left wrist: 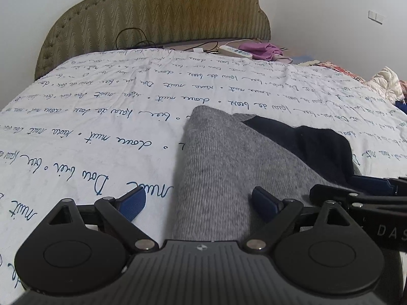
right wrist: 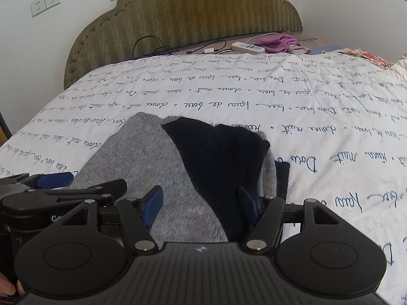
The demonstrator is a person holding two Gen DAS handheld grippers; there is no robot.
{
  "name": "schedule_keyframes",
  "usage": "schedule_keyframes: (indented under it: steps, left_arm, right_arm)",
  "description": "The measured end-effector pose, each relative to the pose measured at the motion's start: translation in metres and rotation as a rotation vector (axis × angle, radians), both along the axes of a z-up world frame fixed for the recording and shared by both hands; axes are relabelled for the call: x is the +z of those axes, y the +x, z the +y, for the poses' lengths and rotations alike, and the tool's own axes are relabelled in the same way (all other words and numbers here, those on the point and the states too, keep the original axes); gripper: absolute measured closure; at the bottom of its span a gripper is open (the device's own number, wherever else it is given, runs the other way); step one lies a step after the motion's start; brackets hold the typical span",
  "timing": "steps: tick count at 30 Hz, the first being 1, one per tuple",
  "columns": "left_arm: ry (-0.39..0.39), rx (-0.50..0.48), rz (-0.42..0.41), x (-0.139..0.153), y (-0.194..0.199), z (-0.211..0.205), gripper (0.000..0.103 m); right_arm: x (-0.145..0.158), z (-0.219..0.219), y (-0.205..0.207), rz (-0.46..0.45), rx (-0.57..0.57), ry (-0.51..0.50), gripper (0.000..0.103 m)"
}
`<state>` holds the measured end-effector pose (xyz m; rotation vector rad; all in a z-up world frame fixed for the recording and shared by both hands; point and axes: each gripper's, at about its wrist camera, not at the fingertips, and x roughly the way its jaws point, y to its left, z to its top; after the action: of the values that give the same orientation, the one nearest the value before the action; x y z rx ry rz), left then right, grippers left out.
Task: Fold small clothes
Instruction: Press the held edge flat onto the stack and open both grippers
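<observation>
On the bed (left wrist: 101, 106), spread with a white sheet (right wrist: 330, 127) printed in blue handwriting, a grey knit garment (left wrist: 216, 157) with a dark navy part (right wrist: 218, 152) lies near the front, just ahead of both tools. The left tool (left wrist: 198, 203) stands open, its blue pads spread with the grey knit running between them, and the right tool (right wrist: 201, 202) is open too, its pads either side of the grey and navy cloth without pinching it. Far off, by the green headboard (left wrist: 157, 12), lie a power strip (right wrist: 248, 47), black cables (left wrist: 132, 39) and purple cloth (left wrist: 259, 49).
</observation>
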<state>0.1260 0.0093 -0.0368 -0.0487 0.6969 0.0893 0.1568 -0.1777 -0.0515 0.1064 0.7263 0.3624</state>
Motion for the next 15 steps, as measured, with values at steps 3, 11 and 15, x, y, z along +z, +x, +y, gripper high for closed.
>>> schedule_keyframes:
  steps: [3, 11, 15]
  left_arm:
    - [-0.003, -0.004, 0.001, 0.001, -0.007, 0.0, 0.01]
    - [-0.027, -0.012, 0.007, 0.001, -0.029, -0.001, 0.01]
    - [-0.042, -0.016, 0.013, 0.0, -0.039, -0.003, 0.009]
  right_arm:
    - [0.001, -0.002, -0.009, -0.001, -0.006, 0.013, 0.031]
    - [-0.006, -0.005, -0.039, 0.001, -0.036, -0.013, 0.014]
    - [-0.014, -0.013, -0.041, 0.053, -0.06, 0.017, 0.008]
